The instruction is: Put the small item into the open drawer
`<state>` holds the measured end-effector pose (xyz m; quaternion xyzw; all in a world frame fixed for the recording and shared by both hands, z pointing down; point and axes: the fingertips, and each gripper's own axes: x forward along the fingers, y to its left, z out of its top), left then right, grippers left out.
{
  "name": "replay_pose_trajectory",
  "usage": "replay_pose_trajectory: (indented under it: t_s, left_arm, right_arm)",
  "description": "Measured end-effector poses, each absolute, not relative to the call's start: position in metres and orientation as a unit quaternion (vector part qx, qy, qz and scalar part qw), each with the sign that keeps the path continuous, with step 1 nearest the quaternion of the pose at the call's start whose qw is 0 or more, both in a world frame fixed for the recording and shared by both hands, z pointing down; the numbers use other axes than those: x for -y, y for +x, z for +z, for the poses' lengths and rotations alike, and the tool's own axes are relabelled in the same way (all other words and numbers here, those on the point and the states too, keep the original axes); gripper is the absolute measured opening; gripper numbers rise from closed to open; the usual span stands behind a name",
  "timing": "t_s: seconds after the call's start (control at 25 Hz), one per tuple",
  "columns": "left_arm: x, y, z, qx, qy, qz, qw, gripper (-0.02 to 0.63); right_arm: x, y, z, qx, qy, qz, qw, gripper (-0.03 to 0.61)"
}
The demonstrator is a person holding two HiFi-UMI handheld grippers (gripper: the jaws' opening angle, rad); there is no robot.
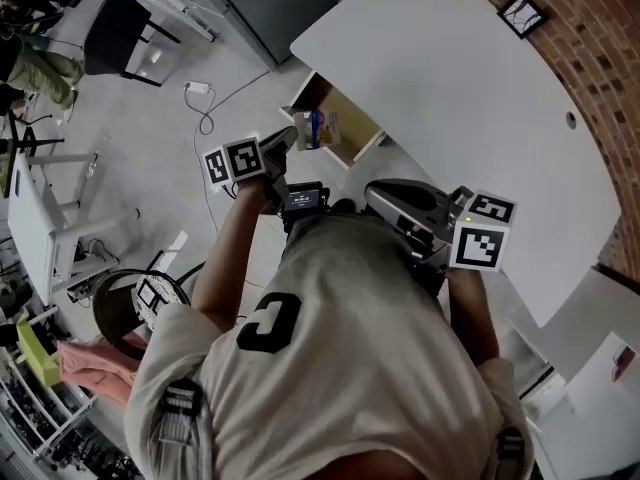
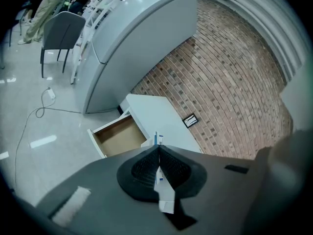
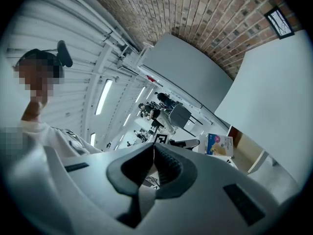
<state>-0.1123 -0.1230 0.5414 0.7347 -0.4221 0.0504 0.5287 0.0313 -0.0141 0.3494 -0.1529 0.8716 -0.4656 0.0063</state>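
My left gripper (image 2: pixel 157 150) is shut on a small flat white-and-blue packet (image 2: pixel 156 138), whose edge sticks up past the tips. In the head view the left gripper (image 1: pixel 285 146) holds the packet (image 1: pixel 316 128) at the front of the open wooden drawer (image 1: pixel 347 118). The left gripper view has the empty drawer (image 2: pixel 117 138) below and to the left of the packet. My right gripper (image 3: pixel 154 146) is shut with nothing between its tips. In the head view it (image 1: pixel 375 196) hangs in front of my chest, right of the drawer. It looks toward the packet (image 3: pixel 219 145) and the drawer (image 3: pixel 247 142).
The drawer belongs to a white desk (image 1: pixel 450 98) against a brick wall (image 2: pixel 220 72). A small framed marker (image 1: pixel 521 13) sits by the wall. A grey cabinet (image 2: pixel 137 38) stands past the desk. A chair (image 1: pixel 115 33) and a cable (image 1: pixel 205 103) are on the floor to the left.
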Motion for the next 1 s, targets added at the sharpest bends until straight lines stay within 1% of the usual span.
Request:
replay_pose_trajectory:
  t_s: [0.64, 0.84, 1.0]
  left_arm:
    - [0.109, -0.097, 0.536, 0.480, 0.708, 0.124, 0.503, 0.003]
    - [0.112, -0.100, 0.539, 0.476, 0.707, 0.144, 0.503, 0.003]
    - [0.125, -0.100, 0.545, 0.457, 0.718, 0.160, 0.501, 0.003]
  right_arm:
    - [0.023, 0.052, 0.365, -0.871, -0.046, -0.490, 0.001, 0.006]
    - [0.029, 0.056, 0.366, -0.868, -0.058, -0.493, 0.019, 0.005]
    - [0.036, 0.054, 0.368, -0.869, -0.085, -0.487, 0.020, 0.005]
